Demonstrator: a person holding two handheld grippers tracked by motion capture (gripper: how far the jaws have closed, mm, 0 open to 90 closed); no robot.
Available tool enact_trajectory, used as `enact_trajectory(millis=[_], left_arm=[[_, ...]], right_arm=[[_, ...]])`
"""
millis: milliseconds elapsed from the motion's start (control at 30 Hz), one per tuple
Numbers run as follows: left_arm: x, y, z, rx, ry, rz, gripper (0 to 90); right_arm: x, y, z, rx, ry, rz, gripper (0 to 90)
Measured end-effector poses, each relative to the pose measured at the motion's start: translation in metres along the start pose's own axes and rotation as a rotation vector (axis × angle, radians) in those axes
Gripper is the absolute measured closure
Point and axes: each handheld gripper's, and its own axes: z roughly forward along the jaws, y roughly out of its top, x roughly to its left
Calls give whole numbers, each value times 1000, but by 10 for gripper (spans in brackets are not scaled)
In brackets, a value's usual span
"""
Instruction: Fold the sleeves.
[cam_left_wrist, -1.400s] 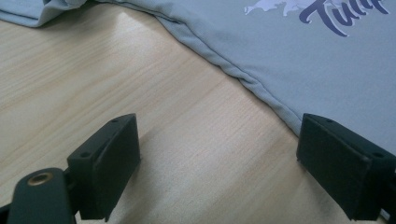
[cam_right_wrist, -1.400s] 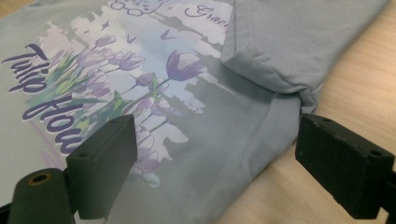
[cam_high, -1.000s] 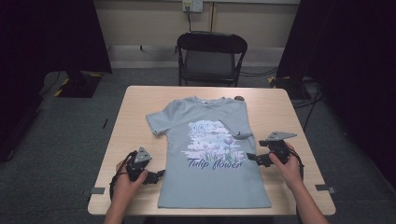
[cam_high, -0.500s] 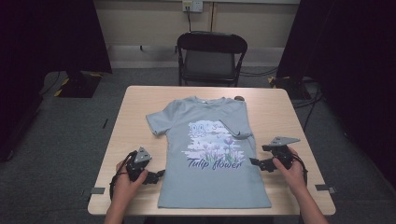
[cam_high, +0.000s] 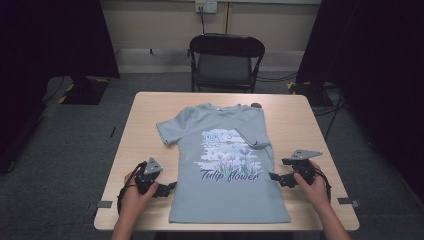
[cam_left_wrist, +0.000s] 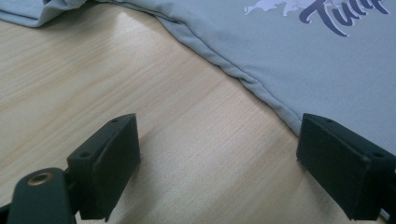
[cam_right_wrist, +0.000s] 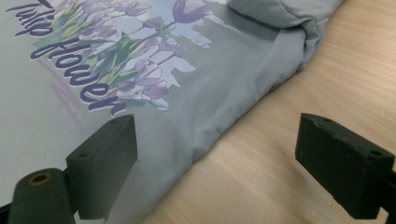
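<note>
Grey cotton T-shirt with purple tulip print (cam_high: 227, 175) lies flat, face up, mid pale wooden desk (cam_high: 295, 120). My left claw (cam_high: 167, 188) released, jaws wide, straddling its left side seam. My right claw (cam_high: 276, 177) released too, jaws spanning the right seam.

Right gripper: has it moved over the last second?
Yes. In the high view the right gripper has come down along the t-shirt edge toward the person, from beside the folded sleeve to beside the lettering.
</note>
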Motion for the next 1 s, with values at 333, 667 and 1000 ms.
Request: enact_trajectory(millis=[333, 667, 1000], left_arm=[[0, 0, 0, 0, 0, 0, 129], [0, 0, 0, 0, 0, 0, 129], [0, 0, 0, 0, 0, 0, 129]], right_arm=[[1, -8, -5, 9, -7, -2, 122], [3, -16, -10, 10, -20, -18, 122], [4, -22, -13, 24, -23, -24, 122]])
